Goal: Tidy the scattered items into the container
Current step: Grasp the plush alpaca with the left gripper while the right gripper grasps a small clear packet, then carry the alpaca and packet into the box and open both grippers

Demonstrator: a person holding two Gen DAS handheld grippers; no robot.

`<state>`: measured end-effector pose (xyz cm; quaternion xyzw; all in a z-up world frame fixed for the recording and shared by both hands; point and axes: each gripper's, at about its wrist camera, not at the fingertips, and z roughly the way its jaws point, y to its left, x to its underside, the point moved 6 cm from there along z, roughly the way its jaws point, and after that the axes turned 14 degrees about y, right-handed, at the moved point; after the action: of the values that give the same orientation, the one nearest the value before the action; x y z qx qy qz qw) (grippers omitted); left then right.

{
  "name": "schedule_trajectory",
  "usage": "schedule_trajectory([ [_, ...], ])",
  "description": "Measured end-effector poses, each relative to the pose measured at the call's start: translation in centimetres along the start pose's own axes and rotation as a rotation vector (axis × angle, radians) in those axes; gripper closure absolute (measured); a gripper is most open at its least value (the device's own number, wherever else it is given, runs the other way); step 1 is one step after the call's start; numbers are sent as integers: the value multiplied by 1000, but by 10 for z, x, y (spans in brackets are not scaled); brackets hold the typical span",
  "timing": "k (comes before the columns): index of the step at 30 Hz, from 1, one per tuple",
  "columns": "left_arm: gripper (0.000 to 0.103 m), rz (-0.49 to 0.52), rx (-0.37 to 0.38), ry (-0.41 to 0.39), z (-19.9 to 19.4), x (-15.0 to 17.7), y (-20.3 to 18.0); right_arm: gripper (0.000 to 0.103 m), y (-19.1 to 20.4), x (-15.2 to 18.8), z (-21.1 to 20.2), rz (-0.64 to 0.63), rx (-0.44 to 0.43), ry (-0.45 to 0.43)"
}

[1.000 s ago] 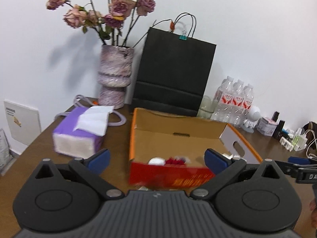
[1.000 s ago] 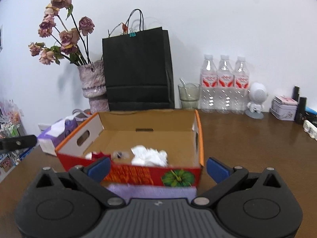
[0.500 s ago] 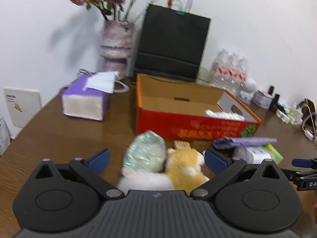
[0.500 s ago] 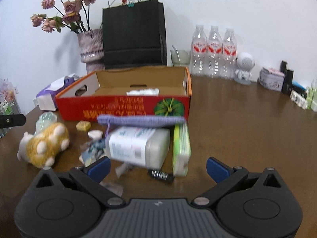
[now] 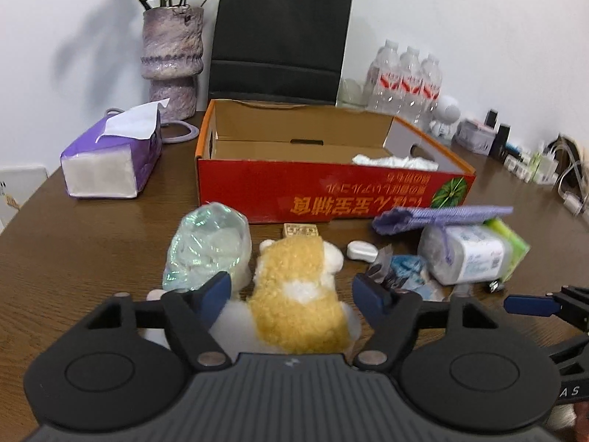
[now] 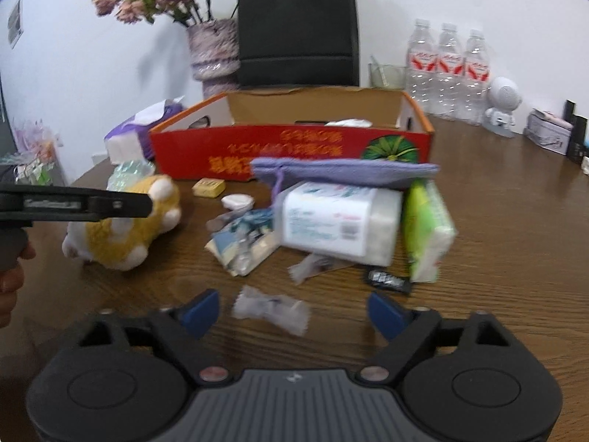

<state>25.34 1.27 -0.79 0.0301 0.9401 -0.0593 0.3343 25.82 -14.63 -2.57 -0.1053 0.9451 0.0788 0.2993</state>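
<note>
- The bench [image 5: 92,243] is brown wood, and I see it carrying everything.
- The box [image 5: 324,191], red outside and open on top, sits at mid-bench with white crumpled stuff [image 5: 395,162] in its right end.
- A black bag [image 5: 279,33] stands against the wall just behind the box, with a vase [image 5: 172,62] to its left and bottles [image 5: 405,73] to its right.
- A tissue pack [image 5: 110,158] lies left of the box, apart from it.
- The plush [image 5: 298,291] lies near me, between my left gripper's [image 5: 294,293] fingers, which are spread wide on either side of it and not pressing it.
- A clear bag [image 5: 208,250] touches the plush's left side.
- A white wipes pack [image 6: 338,221] lies in front of the box, with a purple pouch [image 6: 342,171] on top and a green pack [image 6: 427,228] against its right.
- A candy wrapper [image 6: 270,307] lies between my right gripper's [image 6: 292,311] fingers, which are wide apart and holding nothing.
</note>
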Motion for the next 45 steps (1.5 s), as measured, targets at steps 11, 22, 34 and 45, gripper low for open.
schedule_trajectory([
  [11,48,42,36,-10,-5,11,-1,84,5,6,-4,-37,14,-20],
  [22,58,9,59,-123,-45,15,7,84,5,3,-21,-19,8,-73],
  [34,59,20,48,-187,-65,12,-2,84,9,-14,-48,-22,-13,-167],
  [45,59,8,60,-278,-85,-15,-11,84,3,-46,-65,-11,-26,-257],
])
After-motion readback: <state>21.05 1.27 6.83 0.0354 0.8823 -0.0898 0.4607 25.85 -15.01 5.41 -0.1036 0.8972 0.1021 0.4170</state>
